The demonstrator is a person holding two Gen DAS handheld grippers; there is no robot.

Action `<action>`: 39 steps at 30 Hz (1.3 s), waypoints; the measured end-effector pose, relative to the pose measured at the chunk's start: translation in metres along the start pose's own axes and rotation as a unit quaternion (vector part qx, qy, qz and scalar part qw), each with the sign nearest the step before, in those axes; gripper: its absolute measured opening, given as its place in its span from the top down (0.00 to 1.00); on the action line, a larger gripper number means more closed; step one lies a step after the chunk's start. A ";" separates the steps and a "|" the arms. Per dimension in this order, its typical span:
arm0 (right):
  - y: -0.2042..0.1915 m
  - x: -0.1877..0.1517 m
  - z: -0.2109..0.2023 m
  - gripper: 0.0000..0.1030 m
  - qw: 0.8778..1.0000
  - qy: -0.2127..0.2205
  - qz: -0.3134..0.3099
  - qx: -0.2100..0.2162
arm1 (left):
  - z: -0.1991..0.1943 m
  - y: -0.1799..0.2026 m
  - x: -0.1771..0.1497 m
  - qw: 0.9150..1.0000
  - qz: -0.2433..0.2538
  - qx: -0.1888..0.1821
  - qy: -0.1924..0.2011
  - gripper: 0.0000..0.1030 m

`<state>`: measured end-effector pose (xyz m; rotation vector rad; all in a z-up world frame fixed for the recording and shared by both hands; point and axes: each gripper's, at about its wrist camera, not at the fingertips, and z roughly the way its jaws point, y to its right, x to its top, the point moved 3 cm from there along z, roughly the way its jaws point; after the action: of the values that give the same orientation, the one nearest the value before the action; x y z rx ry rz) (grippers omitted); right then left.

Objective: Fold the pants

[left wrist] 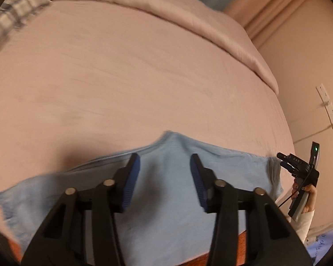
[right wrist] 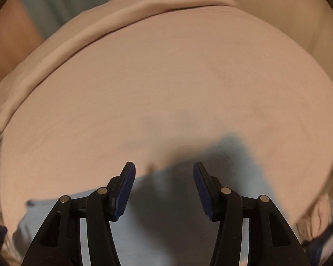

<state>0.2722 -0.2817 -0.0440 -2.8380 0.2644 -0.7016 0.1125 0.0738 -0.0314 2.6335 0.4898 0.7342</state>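
Light blue pants (left wrist: pixel 166 184) lie flat along the near edge of a pink bed (left wrist: pixel 133 77). My left gripper (left wrist: pixel 165 161) is open and empty, hovering over the middle of the pants. The right gripper (left wrist: pixel 287 161) shows at the right end of the pants in the left wrist view, held in a hand. In the right wrist view my right gripper (right wrist: pixel 164 168) is open and empty above the pants (right wrist: pixel 166 210), which lie partly in shadow on the bed (right wrist: pixel 166 77). Both views are blurred.
A rolled pink duvet (left wrist: pixel 188 11) lies along the far side of the bed. A plaid cloth (left wrist: pixel 13 11) sits at the far left corner. A wall with a power strip (left wrist: pixel 328 106) stands to the right. An orange bed base (left wrist: pixel 244 248) shows below the pants.
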 end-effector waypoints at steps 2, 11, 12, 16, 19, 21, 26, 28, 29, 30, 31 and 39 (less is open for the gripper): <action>0.032 0.003 0.003 0.48 0.999 0.001 0.033 -0.024 | 0.027 0.010 0.006 1.000 0.002 -0.011 -0.020 0.68; 0.053 0.002 0.027 0.48 0.996 -0.006 0.085 -0.015 | 0.096 0.026 0.019 0.998 0.020 0.020 -0.058 0.71; 0.056 0.001 0.026 0.48 0.996 -0.005 0.087 -0.011 | 0.096 0.028 0.018 0.998 0.028 0.025 -0.058 0.71; 0.063 0.003 0.029 0.48 0.996 -0.009 0.089 0.018 | 0.099 0.028 0.018 0.998 0.033 0.028 -0.054 0.71; 0.076 0.011 0.030 0.51 0.996 -0.008 0.085 0.013 | 0.101 0.025 0.018 0.998 0.023 0.020 -0.055 0.71; 0.076 0.012 0.028 0.68 0.996 0.002 0.083 0.011 | 0.102 0.023 0.014 0.998 0.015 0.014 -0.055 0.71; 0.077 0.016 0.012 0.87 0.995 0.035 0.096 0.012 | 0.102 0.026 0.015 0.998 0.010 0.013 -0.060 0.71; 0.079 0.017 0.008 0.88 0.993 0.046 0.105 0.022 | 0.102 0.026 0.016 0.998 0.009 0.012 -0.060 0.71; 0.081 0.017 0.012 0.88 0.993 0.043 0.107 0.023 | 0.103 0.026 0.017 0.998 0.007 0.011 -0.060 0.71; 0.082 0.017 0.017 0.88 0.993 0.039 0.109 0.022 | 0.103 0.027 0.017 0.998 0.006 0.011 -0.060 0.71; 0.085 0.015 0.026 0.88 0.993 0.030 0.114 0.019 | 0.102 0.025 0.016 0.998 0.005 0.010 -0.059 0.71; 0.081 0.016 0.028 0.79 0.995 0.032 0.098 -0.012 | 0.080 0.024 -0.001 0.998 0.004 0.009 -0.060 0.71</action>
<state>0.2898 -0.3587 -0.0806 -2.7633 0.5570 -0.7527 0.1608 0.0328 -0.0858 2.6786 0.4540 0.5709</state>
